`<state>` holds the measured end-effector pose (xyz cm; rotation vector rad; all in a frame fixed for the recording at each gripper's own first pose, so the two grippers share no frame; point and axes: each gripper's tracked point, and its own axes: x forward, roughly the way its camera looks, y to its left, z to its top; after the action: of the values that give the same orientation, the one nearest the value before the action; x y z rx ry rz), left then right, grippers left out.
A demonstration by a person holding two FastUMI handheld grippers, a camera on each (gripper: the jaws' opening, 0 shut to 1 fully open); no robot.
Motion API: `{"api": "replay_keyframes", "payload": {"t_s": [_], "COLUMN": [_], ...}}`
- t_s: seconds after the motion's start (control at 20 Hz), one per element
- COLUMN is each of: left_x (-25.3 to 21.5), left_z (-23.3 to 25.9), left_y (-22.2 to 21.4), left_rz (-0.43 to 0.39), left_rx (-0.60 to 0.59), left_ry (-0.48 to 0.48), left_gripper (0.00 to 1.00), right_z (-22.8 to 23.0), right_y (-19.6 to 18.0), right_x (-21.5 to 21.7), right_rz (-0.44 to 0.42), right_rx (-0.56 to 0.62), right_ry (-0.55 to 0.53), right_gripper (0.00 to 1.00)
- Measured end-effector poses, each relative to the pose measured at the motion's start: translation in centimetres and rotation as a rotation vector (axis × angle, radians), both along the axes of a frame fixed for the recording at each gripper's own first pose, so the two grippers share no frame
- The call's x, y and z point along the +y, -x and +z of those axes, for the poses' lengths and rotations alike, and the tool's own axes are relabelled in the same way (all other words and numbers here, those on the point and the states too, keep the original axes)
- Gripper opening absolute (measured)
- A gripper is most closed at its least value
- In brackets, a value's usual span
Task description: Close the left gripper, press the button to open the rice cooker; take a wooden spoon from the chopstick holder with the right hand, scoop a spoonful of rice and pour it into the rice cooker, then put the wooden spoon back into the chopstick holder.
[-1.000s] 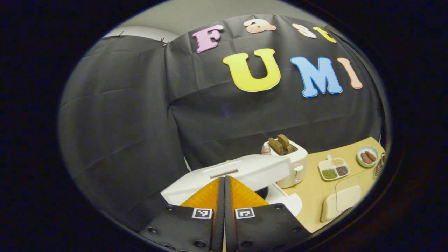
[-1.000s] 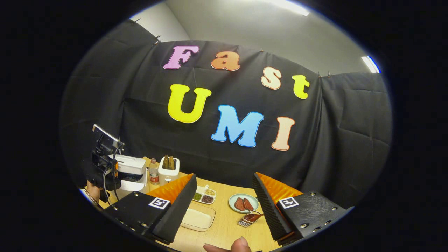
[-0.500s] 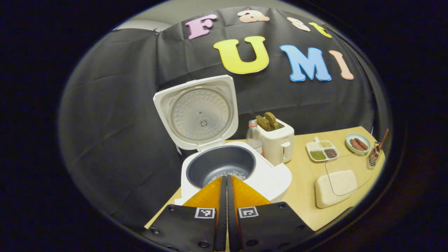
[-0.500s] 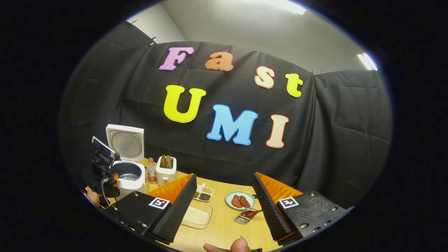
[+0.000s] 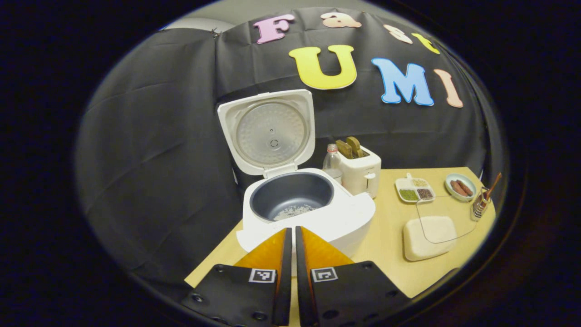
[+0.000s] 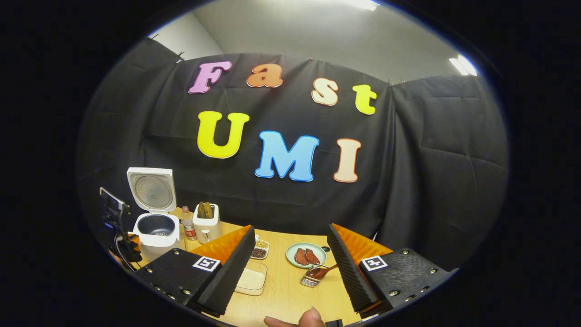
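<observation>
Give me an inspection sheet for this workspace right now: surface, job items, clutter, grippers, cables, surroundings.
Surface: wooden table.
Job's things: rice cooker with lid up, a little rice in the pot; rice container; wooden spoon in the chopstick holder.
Clutter: toaster, bottle, divided dish, plate of meat.
Grippers: left gripper shut, holding nothing; right gripper open.
Cables: nothing seen.
Surroundings: black cloth wall.

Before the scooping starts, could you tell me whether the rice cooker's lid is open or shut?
Open. The rice cooker has its lid standing upright behind the pot, showing a few rice grains inside.
</observation>
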<state>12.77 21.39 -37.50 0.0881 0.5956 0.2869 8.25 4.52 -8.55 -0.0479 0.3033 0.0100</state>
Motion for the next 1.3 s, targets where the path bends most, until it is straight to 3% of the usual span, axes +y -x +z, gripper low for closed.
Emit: {"api": "replay_keyframes", "payload": {"t_s": [0.05,0.1,0.15,0.25,0.3,0.4,0.65,0.95,1.3], "left_x": [-0.4,-1.0,-1.7,-3.2,-4.1,-6.0,-10.4,-13.6,-16.8], "left_z": [0.7,1.6,2.2,3.9,5.0,6.8,10.5,12.3,12.1], "left_y": [0.5,0.9,1.4,2.3,2.7,3.7,6.0,10.4,12.9], "left_rz": [0.006,0.012,0.016,0.027,0.029,0.036,0.109,0.170,0.146], "left_rx": [-0.009,-0.020,-0.027,-0.044,-0.057,-0.069,-0.092,-0.022,0.066], "left_ry": [0.009,0.018,0.029,0.037,0.039,0.048,0.098,0.038,0.001], "left_gripper": [0.19,0.17,0.29,0.36,0.35,0.50,0.70,0.69,0.69], "right_z": [-0.9,-1.8,-2.9,-4.9,-6.0,-8.6,-15.8,-26.3,-33.4], "right_y": [-0.7,-1.5,-2.2,-3.8,-4.7,-6.1,-9.3,-13.2,-15.7], "right_x": [-1.1,-2.3,-3.6,-6.4,-7.8,-10.5,-16.3,-19.6,-19.7], "right_rz": [-0.010,-0.022,-0.033,-0.060,-0.073,-0.099,-0.141,-0.166,-0.199], "right_rx": [0.016,0.032,0.053,0.082,0.092,0.119,0.185,0.279,0.367], "right_ry": [-0.022,-0.047,-0.076,-0.145,-0.177,-0.241,-0.297,-0.343,-0.371], "right_gripper": [0.97,0.97,0.97,0.98,0.98,0.98,0.98,0.98,0.99]}}
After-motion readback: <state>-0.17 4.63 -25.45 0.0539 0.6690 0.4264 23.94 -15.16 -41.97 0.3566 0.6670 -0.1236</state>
